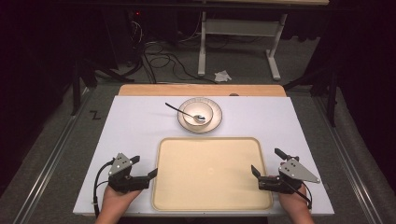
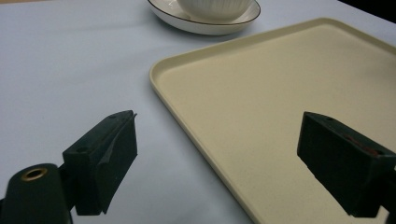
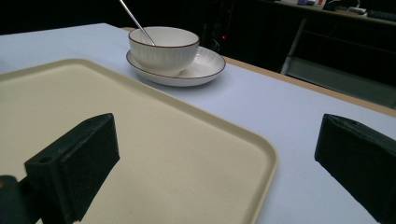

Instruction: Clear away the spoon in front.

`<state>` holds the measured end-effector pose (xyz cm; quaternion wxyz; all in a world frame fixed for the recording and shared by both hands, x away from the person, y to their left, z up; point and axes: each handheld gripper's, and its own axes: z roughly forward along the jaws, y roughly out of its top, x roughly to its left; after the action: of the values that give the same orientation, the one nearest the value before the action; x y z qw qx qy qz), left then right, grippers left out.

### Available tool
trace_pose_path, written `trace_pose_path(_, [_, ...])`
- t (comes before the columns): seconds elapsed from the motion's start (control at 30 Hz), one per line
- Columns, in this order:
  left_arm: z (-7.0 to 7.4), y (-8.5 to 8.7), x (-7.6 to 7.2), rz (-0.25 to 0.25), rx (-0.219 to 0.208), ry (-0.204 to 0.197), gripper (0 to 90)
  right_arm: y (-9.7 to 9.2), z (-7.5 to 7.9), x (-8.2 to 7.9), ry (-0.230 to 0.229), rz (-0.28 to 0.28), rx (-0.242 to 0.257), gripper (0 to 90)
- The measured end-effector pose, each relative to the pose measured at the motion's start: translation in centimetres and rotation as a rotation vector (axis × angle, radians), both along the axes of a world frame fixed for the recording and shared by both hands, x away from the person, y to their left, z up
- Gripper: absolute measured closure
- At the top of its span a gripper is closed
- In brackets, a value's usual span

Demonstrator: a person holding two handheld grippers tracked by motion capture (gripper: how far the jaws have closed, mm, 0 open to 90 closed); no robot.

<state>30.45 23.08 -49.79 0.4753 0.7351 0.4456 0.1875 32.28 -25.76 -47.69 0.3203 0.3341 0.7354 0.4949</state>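
Cream rectangular plastic tray (image 1: 210, 175) lies flat on white table (image 1: 135, 130), between the grippers. Left gripper (image 1: 144, 168) and right gripper (image 1: 266, 163): jaws spread, empty, straddling its side rims. Probably light, stiff, smooth; pinch both raised rims.

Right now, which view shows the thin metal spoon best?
High view: the thin metal spoon shows whole, scoop in the white ribbed bowl. Right gripper view catches its handle above the rim; left gripper view has the bowl's base.
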Motion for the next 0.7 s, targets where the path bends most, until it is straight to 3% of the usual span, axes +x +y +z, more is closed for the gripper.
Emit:
trace_pose_path(0.13, [-0.1, 0.02, -0.04, -0.004, 0.008, 0.0, 13.1, 0.3, -0.44, 0.13, 0.006, 0.024, -0.026, 0.4])
trace_pose_path(0.27, [-0.02, 0.14, -0.09, -0.004, 0.005, -0.003, 13.6, 0.21, -0.58, 0.01, 0.011, 0.034, -0.021, 0.4])
trace_pose_path(0.7, [0.14, 0.73, -0.28, -0.003, -0.001, -0.008, 14.1, -0.22, -0.77, 0.12, 0.024, 0.003, -0.014, 0.4])
